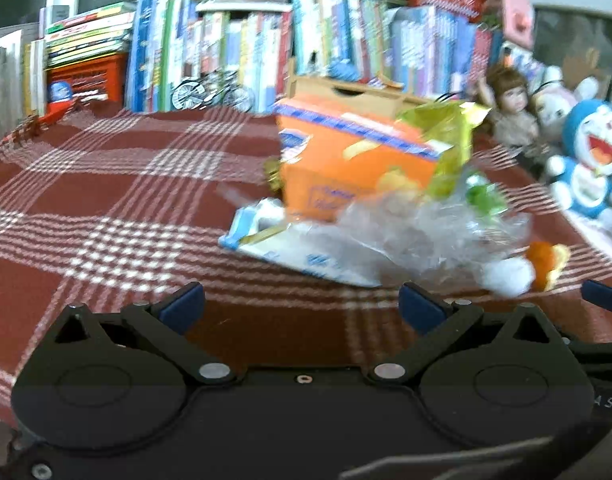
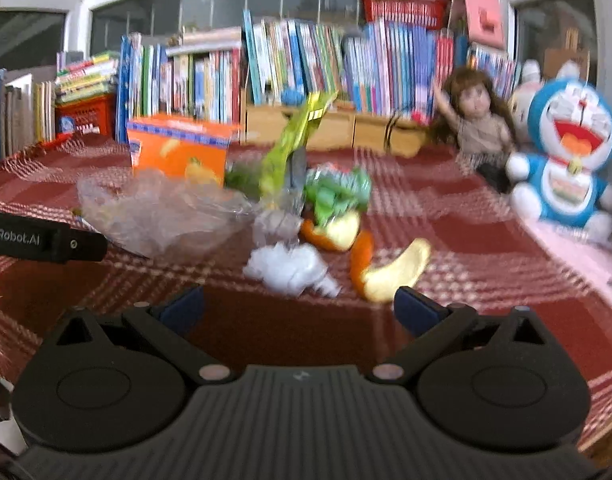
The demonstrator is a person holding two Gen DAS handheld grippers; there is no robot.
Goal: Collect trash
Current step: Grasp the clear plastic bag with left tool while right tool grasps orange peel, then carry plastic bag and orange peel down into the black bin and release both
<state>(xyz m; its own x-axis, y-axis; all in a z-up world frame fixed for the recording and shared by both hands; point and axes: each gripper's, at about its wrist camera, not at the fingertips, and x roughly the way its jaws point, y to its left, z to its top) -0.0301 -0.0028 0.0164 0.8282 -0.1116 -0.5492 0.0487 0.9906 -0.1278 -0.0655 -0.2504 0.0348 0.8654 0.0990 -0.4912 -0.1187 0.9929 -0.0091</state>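
Crinkled clear plastic wrap is lying heaped on the red-and-white checked tablecloth, touching an orange carton that is standing behind it. A yellow-green wrapper is sticking up beside the carton, with a crumpled white tissue and curled orange peel resting nearer the right gripper. A flat blue-and-white packet is peeking from under the plastic. Both the left gripper and the right one are gaping wide, holding nothing.

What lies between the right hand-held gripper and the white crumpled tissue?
Only bare plaid tablecloth, seen in the right wrist view, separates the open right hand-held gripper from the white crumpled tissue.
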